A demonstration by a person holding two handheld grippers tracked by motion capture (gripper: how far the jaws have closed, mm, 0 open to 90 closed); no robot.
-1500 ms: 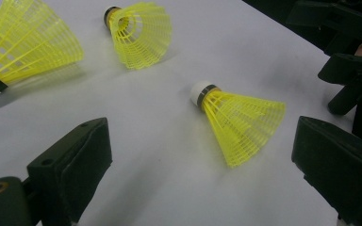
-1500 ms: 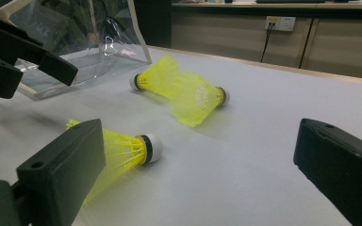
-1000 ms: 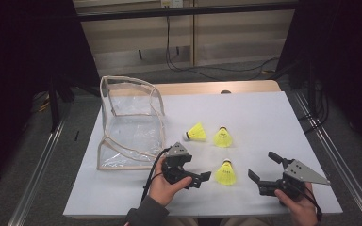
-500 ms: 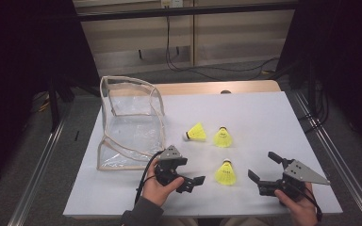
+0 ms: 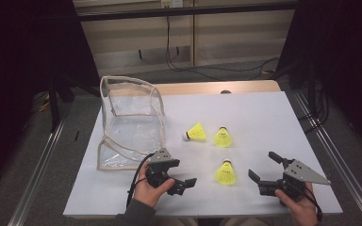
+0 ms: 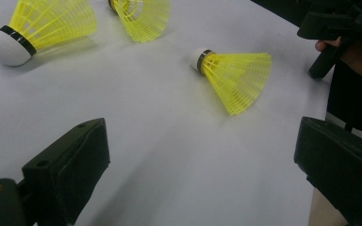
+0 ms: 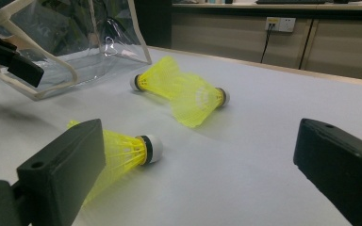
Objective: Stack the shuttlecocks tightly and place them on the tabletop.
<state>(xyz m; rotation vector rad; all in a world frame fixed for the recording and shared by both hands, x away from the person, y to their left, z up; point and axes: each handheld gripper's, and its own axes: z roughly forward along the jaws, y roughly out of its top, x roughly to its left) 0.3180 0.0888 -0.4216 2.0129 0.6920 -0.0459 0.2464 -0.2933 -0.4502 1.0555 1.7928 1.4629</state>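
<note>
The white table (image 5: 264, 117) is laid out like a packing job: a clear plastic pouch (image 5: 129, 125) stands at the left with its mouth gaping toward the middle, probably so the shuttlecocks can be dropped straight in. Three yellow ones lie loose to its right, two near each other farther back and the nearest shuttlecock (image 5: 226, 173) alone toward the front edge, resting on its side between the two tools. The left gripper (image 5: 185, 183) sits just beside it, jaws spread wide and empty, pointed at it. The right gripper (image 5: 264, 167) waits on its other side, also agape, holding nothing.
</note>
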